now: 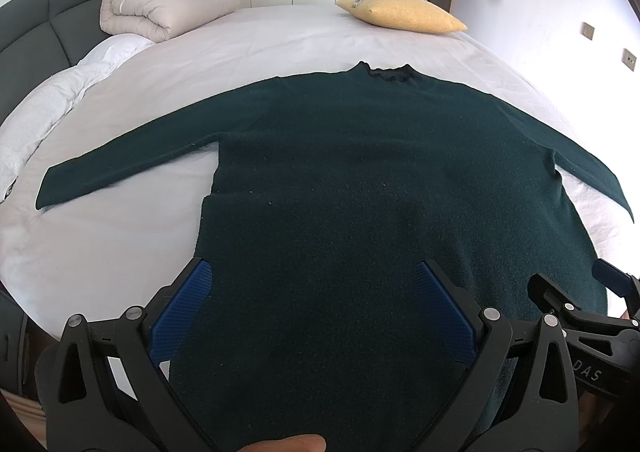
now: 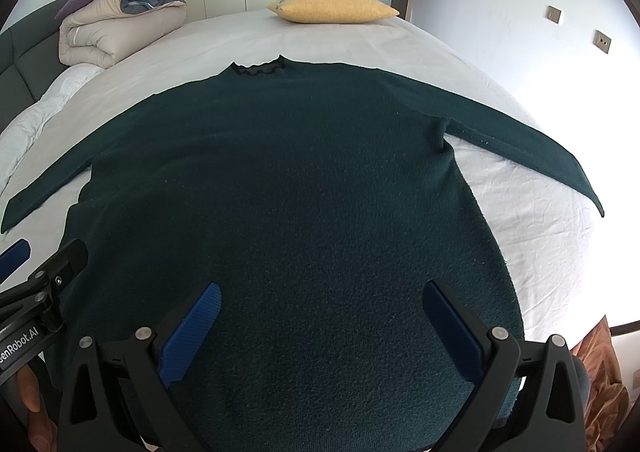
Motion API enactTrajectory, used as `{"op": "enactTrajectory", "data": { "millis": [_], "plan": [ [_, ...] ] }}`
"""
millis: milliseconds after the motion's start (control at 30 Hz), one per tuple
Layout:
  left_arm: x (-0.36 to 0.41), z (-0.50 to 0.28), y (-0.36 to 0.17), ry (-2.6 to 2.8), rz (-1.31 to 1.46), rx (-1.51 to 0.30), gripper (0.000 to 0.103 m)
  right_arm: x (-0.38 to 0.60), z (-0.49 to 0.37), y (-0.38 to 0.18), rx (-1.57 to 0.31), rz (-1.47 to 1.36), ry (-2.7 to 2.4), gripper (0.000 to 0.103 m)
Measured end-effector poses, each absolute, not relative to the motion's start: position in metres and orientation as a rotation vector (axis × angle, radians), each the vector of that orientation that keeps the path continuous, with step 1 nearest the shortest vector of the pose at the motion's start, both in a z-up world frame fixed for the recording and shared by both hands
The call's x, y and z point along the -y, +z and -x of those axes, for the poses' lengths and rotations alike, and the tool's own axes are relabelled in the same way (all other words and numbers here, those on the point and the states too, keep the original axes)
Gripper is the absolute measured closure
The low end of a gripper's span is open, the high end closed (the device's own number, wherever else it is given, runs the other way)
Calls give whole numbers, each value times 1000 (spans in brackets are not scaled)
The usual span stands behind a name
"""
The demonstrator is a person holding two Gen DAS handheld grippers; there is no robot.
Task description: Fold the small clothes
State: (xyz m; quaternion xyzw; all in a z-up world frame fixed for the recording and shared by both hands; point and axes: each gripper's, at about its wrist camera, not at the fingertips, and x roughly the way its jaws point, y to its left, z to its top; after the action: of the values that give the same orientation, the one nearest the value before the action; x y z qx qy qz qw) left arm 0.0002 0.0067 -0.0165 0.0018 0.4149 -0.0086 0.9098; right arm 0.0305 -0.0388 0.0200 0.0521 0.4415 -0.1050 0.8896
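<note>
A dark green long-sleeved sweater (image 1: 360,172) lies flat on the white bed sheet (image 1: 100,244), collar away from me, both sleeves spread out to the sides. It also shows in the right wrist view (image 2: 300,192). My left gripper (image 1: 314,276) is open and empty, hovering over the sweater's lower left part. My right gripper (image 2: 322,296) is open and empty over the lower right part. The right gripper's tip shows at the right edge of the left wrist view (image 1: 600,284); the left gripper's tip shows at the left edge of the right wrist view (image 2: 40,264).
A yellow pillow (image 1: 400,14) lies at the far side of the bed. A rolled beige and blue duvet (image 1: 168,4) sits at the far left by the dark headboard (image 1: 36,24). A white quilt (image 1: 44,108) lies left. Wardrobes and a door stand behind.
</note>
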Motion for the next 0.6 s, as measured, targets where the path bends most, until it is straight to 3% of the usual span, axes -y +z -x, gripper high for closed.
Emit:
{"op": "enactTrajectory", "data": {
  "millis": [600],
  "plan": [
    [-1, -12, -23, -17, -20, -862, 0, 53, -38, 14, -948, -142, -214, 0]
  ]
}}
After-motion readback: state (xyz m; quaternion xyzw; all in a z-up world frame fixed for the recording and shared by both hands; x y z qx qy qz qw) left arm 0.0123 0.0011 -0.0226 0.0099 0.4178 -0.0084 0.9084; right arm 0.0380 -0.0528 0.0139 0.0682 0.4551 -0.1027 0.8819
